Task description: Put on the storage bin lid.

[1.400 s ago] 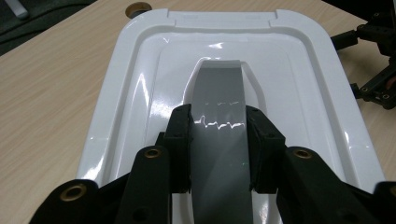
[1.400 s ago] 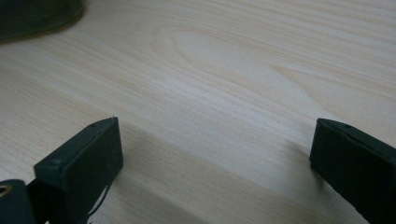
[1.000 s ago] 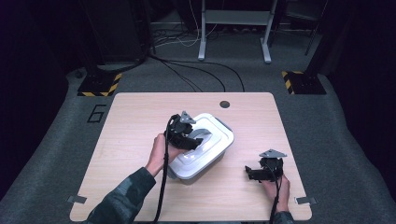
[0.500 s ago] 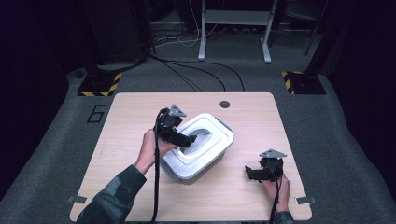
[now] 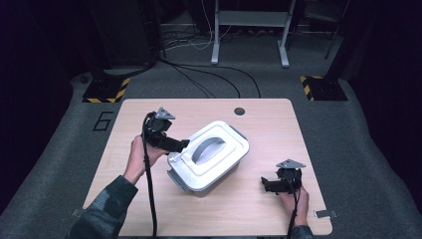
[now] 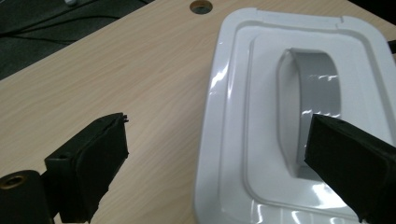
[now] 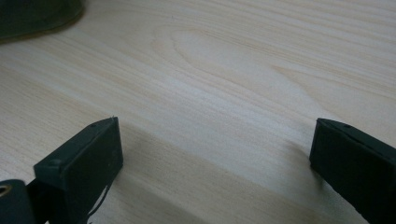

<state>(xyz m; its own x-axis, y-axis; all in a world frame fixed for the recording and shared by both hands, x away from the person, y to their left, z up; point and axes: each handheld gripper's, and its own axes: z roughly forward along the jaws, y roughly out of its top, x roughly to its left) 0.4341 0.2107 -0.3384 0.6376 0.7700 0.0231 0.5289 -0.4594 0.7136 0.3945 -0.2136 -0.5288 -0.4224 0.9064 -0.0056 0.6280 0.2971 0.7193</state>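
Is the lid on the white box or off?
On. The white lid covers the white box fully, its grey handle lying flat in its dip.

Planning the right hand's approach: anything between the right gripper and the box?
Nothing. In the high view only bare table lies between the right gripper and the box. The right gripper view also shows bare wood ahead of its open jaws.

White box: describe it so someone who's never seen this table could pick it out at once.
Start at the light wooden table on the grey floor. Near its middle, turned at an angle to the edges, sits the white box, with the open left gripper at its left end. It is the only container there: a rectangular white lid with rounded corners and a grey arched handle sunk into the top.
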